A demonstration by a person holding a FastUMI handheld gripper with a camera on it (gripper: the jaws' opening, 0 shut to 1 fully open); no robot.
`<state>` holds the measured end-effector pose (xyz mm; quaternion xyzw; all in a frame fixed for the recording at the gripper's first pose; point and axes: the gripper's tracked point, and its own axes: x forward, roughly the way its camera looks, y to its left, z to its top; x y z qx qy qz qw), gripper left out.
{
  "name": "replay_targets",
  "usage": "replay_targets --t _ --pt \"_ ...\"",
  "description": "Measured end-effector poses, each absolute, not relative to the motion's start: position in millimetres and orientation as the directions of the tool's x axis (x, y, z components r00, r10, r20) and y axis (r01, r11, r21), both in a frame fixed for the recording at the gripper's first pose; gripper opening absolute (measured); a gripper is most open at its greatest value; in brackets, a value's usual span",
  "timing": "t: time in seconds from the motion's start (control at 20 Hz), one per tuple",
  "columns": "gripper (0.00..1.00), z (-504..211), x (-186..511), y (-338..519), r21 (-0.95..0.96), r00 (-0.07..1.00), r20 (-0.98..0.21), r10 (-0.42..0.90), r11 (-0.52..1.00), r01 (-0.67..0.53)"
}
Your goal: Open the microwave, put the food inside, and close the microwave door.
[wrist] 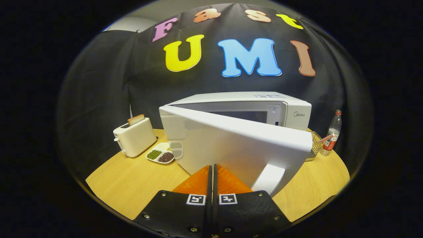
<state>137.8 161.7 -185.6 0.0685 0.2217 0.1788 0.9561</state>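
Observation:
A white microwave (292, 114) stands on the round wooden table (129, 185) with its door (231, 142) swung partly open, outer face toward me. The door's white handle (269, 178) is just right of my fingers. My gripper (212, 166) is shut with nothing between its fingers, and its tips rest against the lower part of the door's outer face. A divided white food plate (161, 154) with green and dark beans lies on the table left of the door, its right end hidden behind the door's edge. The door hides most of the microwave's cavity.
A white toaster (134, 137) with a slice of bread in it stands left of the plate. Right of the microwave are a wire basket (314, 149) and a clear plastic bottle (332, 134). Bare tabletop lies on both sides of my fingers.

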Motion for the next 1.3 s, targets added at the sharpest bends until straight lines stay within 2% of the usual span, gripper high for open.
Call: replay_targets --t 0.8,1.2,1.3 --pt "0.0 -199.4 239.7 113.8 0.177 0.882 -0.395 0.257 0.963 -0.201" --pt "0.0 -200.9 264.2 106.0 0.136 0.9 -0.378 0.219 0.974 -0.18" --pt "0.01 -201.2 262.4 109.9 0.179 0.896 -0.387 0.218 0.971 -0.158"
